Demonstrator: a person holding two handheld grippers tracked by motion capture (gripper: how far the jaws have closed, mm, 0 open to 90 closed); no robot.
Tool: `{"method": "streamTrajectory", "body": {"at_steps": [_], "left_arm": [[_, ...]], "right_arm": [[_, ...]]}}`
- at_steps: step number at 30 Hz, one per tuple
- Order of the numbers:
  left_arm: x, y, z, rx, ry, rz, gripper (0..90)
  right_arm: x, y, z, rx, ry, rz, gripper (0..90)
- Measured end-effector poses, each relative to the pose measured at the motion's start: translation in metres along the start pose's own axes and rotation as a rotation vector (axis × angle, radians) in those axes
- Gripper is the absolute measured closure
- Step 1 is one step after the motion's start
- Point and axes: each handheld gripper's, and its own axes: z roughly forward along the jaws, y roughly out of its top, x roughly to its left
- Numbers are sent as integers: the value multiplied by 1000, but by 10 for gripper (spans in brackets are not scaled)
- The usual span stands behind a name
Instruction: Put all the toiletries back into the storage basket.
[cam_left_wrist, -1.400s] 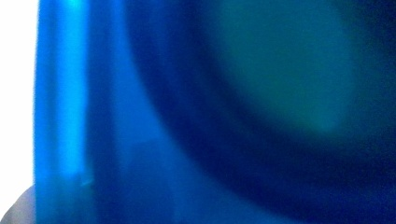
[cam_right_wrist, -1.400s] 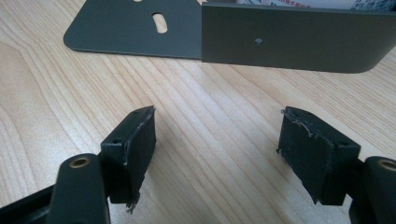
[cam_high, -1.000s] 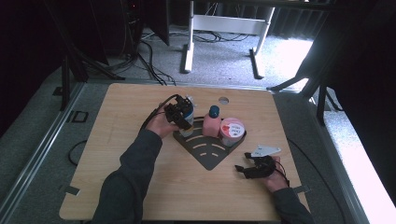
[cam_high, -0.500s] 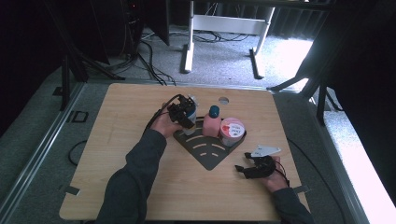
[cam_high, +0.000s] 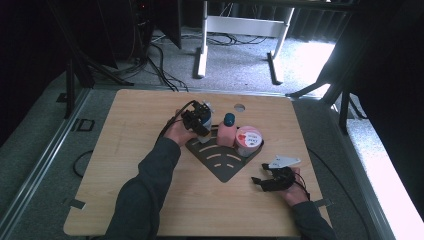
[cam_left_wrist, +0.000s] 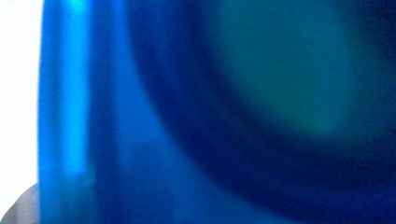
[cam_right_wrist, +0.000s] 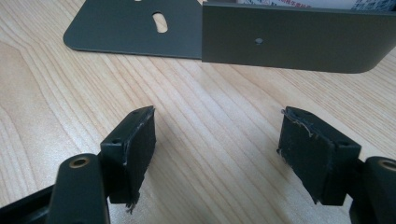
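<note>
Bottle position decides the move: the upright white bottle with a blue cap (cam_high: 206, 121) stands at the back-left edge of the dark grey slotted corner rack (cam_high: 223, 161), pinched in the left tool (cam_high: 199, 122). Right tool (cam_right_wrist: 217, 154) rests spread on the wooden bench (cam_high: 125, 160), well apart.

A wooden table (cam_high: 150, 200) stands on grey carpet. Near its middle lies a dark fan-shaped rack (cam_high: 222, 162) with curved slots. At the rack's far edge stand three things in a row: a bottle (cam_high: 206, 116) with a blue part, a pink bottle (cam_high: 227, 133) with a teal cap, and a pink tub (cam_high: 248, 140). The left gripper (cam_high: 196, 120) is at the first bottle, its jaws hidden. The right gripper (cam_high: 272, 181) rests on the table just right of the rack, apart from it.
</note>
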Motion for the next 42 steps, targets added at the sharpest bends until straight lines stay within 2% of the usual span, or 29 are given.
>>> {"method": "streamTrajectory", "body": {"at_steps": [12, 18, 21, 33, 42], "left_arm": [[1, 8, 3, -25, 18, -18, 557], [0, 15, 1, -20, 29, -1, 557], [1, 16, 2, -20, 24, -6, 556], [1, 19, 13, -17, 39, -16, 556], [2, 21, 22, -16, 25, -18, 556]], "right_arm": [[0, 0, 0, 0, 2, 3, 271], [0, 0, 0, 0, 2, 2, 271], [0, 0, 0, -1, 2, 3, 271], [0, 0, 0, -2, 2, 3, 271], [0, 0, 0, -1, 2, 2, 271]]}}
